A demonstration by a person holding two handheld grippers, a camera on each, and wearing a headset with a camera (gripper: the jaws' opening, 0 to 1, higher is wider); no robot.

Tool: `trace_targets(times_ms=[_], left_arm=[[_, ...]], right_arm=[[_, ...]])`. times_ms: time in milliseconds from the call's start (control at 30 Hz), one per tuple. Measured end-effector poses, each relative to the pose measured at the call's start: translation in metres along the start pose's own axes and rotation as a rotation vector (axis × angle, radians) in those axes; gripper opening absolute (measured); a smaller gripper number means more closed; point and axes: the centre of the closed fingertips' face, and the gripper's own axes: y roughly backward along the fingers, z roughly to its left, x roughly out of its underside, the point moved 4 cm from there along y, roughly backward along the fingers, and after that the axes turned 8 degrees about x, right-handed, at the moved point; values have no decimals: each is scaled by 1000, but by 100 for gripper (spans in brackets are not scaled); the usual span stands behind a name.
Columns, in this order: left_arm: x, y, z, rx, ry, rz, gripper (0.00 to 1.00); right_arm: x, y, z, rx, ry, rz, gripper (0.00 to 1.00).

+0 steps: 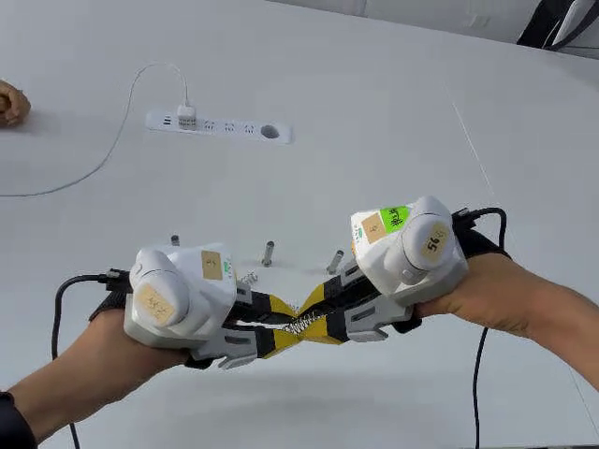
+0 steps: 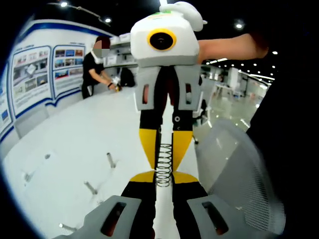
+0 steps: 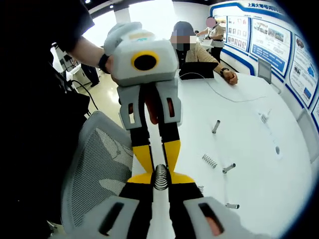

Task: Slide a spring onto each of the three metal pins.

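A small steel spring (image 1: 299,325) hangs above the table's near edge, pinched between the two grippers, which meet tip to tip. My left gripper (image 1: 286,329) comes from the left and my right gripper (image 1: 314,316) from the right. In the left gripper view the spring (image 2: 164,167) stands between my left gripper's (image 2: 164,180) yellow tips and reaches up into the other gripper's jaws. The right gripper (image 3: 160,180) view shows the spring (image 3: 160,178) end-on at its own tips. Three metal pins (image 1: 175,240) (image 1: 269,253) (image 1: 335,262) stand bare. A second spring (image 1: 248,279) lies near the middle pin.
A white power strip (image 1: 218,126) with a plugged-in cable lies further back on the white table (image 1: 393,122). Another person's hand (image 1: 11,103) rests at the far left edge. A grey mesh chair (image 3: 99,164) stands below the table's edge.
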Motion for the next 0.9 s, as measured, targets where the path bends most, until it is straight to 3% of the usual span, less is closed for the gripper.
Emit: trace_targets(times_ms=[200, 433, 700, 900], left_arm=[[20, 5, -2, -26, 36, 15, 11], [44, 18, -2, -72, 77, 40, 14], [71, 42, 13, -176, 168, 42, 18], [82, 59, 24, -248, 208, 37, 20]], right_arm=[[-1, -20, 4, -23, 2, 3, 12], [-9, -31, 5, -42, 10, 2, 12], [-5, -41, -14, -3, -43, 36, 12], [1, -45, -30, 19, -65, 61, 12]])
